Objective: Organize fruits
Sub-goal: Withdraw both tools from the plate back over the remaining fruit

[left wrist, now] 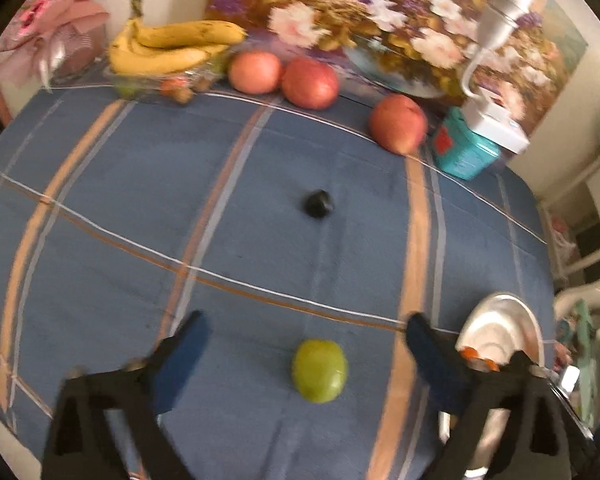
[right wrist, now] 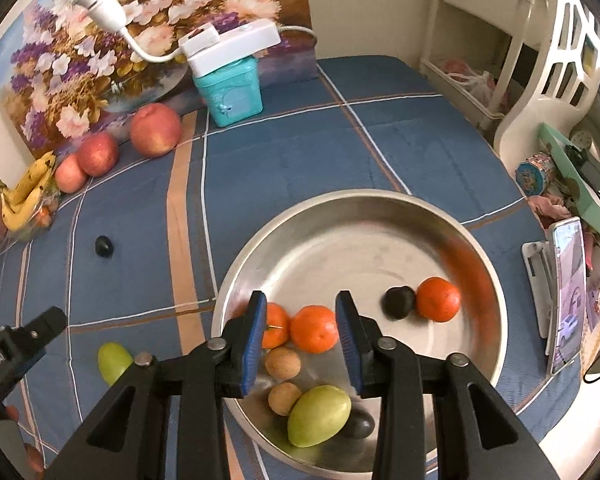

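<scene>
**Both jaws open, nothing gripped**

Jaws on my left gripper [left wrist: 306, 340] gape wide around a green fruit [left wrist: 319, 371] lying untouched on the tablecloth [left wrist: 140, 184]. My right gripper [right wrist: 302, 320] hangs half-open over the metal bowl [right wrist: 488, 276] holding oranges [right wrist: 314, 328]; apples [left wrist: 310, 82] sit farther back.

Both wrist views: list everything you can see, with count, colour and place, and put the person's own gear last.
metal bowl: one, silver, near right of the table
oranges: three, orange, in the bowl
round brown fruits: two, tan, in the bowl
green fruit: one in the bowl; another on the cloth
dark fruit: two in the bowl; a third mid-table
apples: three, red, far edge
bananas: one bunch, yellow, far left
teal box: one, under a white device
tablecloth: blue, striped
left gripper: open over the loose green fruit
right gripper: open above the bowl, holding nothing
</scene>
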The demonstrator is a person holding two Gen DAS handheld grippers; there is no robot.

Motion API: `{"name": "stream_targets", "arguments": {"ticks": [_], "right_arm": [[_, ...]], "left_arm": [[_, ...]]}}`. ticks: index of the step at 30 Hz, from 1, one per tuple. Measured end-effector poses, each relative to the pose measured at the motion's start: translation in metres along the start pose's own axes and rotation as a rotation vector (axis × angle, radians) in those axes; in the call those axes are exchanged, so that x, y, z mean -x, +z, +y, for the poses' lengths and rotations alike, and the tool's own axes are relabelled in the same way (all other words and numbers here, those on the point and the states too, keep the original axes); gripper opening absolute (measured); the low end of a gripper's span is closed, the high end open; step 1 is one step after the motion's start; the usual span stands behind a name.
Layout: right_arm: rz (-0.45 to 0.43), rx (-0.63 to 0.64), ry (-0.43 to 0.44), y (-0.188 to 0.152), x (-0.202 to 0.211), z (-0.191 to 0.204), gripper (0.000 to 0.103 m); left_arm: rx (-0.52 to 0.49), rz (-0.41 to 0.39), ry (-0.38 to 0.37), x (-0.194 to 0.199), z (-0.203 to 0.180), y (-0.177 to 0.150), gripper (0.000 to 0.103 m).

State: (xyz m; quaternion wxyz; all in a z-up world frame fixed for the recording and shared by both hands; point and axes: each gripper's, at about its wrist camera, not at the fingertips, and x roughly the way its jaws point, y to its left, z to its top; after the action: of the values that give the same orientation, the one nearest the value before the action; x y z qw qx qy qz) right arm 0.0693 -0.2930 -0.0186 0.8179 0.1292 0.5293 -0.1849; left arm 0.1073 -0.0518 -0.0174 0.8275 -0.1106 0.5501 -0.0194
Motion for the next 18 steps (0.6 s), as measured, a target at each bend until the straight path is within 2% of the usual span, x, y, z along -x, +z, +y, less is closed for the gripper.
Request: {"name": "stream_targets", "arguments": {"ticks": [2,3,10,18], "right_arm": [[0.001,0.003,-0.009,0.0,-0.002,0.001,0.087],[-0.001,0.006,-0.01,0.0,-0.003,0.001,0.09],[-0.01,0.014,-0.031,-0.002,-0.005,0.005,0.095],[0.006,0.039,0.007,-0.006,-0.007,0.022,0.095]], "left_arm": [[-0.003,-0.018,0.06,-0.001,0.005,0.0,0.103],[-0.006,-0.02,0.081,-0.002,0.007,0.001,0.103],[-0.013,-0.026,0.153,-0.006,0.016,0.001,0.103],[-0.03,-0.029,0.172,-0.006,0.018,0.004,0.103]]}}
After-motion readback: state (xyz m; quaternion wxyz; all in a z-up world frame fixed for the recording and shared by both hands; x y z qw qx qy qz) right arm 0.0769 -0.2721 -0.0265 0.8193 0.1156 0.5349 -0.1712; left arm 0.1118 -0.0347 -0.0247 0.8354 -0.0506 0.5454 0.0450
